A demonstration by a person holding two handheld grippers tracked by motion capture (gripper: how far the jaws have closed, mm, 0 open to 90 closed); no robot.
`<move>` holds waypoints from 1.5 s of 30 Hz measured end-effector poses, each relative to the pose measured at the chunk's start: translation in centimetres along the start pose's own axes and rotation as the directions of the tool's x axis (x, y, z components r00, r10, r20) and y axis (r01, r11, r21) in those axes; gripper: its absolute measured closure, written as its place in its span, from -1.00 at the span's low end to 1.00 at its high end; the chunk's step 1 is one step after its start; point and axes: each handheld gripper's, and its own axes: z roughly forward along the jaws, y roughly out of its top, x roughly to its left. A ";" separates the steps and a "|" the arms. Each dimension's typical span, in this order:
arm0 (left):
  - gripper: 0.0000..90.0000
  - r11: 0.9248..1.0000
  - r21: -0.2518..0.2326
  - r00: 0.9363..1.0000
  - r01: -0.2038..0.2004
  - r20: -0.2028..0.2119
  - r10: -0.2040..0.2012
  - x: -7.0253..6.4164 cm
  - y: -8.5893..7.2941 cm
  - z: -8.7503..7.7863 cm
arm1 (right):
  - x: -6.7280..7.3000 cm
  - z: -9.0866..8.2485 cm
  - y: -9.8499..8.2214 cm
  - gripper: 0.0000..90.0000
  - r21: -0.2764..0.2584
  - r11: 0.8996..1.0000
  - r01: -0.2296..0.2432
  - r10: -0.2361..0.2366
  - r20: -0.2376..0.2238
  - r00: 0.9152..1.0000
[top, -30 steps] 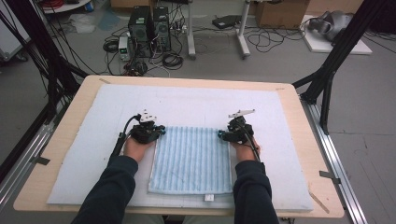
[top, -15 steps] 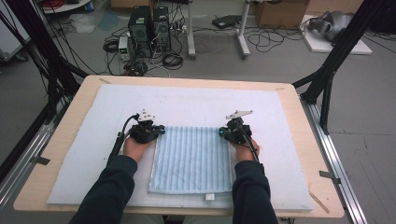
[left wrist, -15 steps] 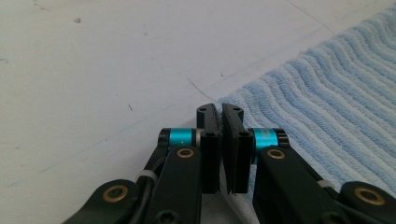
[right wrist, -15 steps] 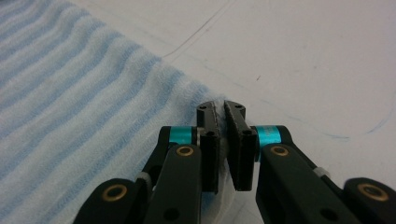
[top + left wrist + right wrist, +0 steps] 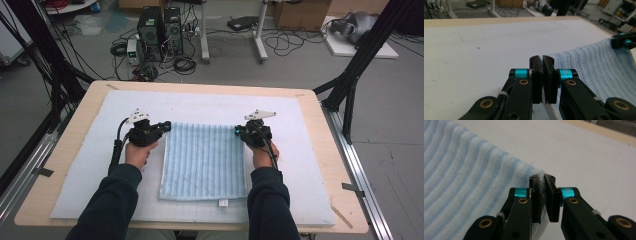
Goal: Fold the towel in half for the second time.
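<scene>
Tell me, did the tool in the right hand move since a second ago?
Cannot tell. In the high view the right tool pinches the light blue striped towel's far corner, with no clear shift against the wooden table.

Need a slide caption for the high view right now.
Left tongs and right tongs each pinch a far corner of the blue striped towel on the white mat.

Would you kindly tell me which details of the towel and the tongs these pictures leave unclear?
- Towel corners at the far edge: in the high view the left tongs and right tongs cover them.
- Small white tag at the near edge: too small to read in the high view.
- Towel's near half: cut off by the frame edge in the right gripper view.
- How much cloth is pinched: hidden between the shut jaws in both gripper views.
</scene>
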 end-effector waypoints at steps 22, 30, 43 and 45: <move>0.91 0.999 -0.025 0.997 -0.024 0.076 0.026 -1.6 0.3 -3.8 | 1.3 -2.9 -0.7 0.87 -0.105 0.994 -0.002 -0.005 -0.063 0.998; 0.90 0.999 0.004 0.992 -0.050 0.117 0.049 -3.0 -1.0 -5.4 | 2.5 -4.6 -2.2 0.86 -0.125 0.992 0.004 -0.014 -0.087 0.996; 0.90 0.999 0.013 0.985 -0.035 0.169 0.032 -4.4 -3.4 -7.9 | 4.3 -6.8 -5.7 0.84 -0.131 0.991 0.012 -0.027 -0.120 0.992; 0.90 0.999 0.019 0.984 -0.043 0.174 0.039 -4.6 -3.9 -8.3 | 4.7 -7.2 -5.9 0.84 -0.131 0.991 0.034 -0.049 -0.112 0.993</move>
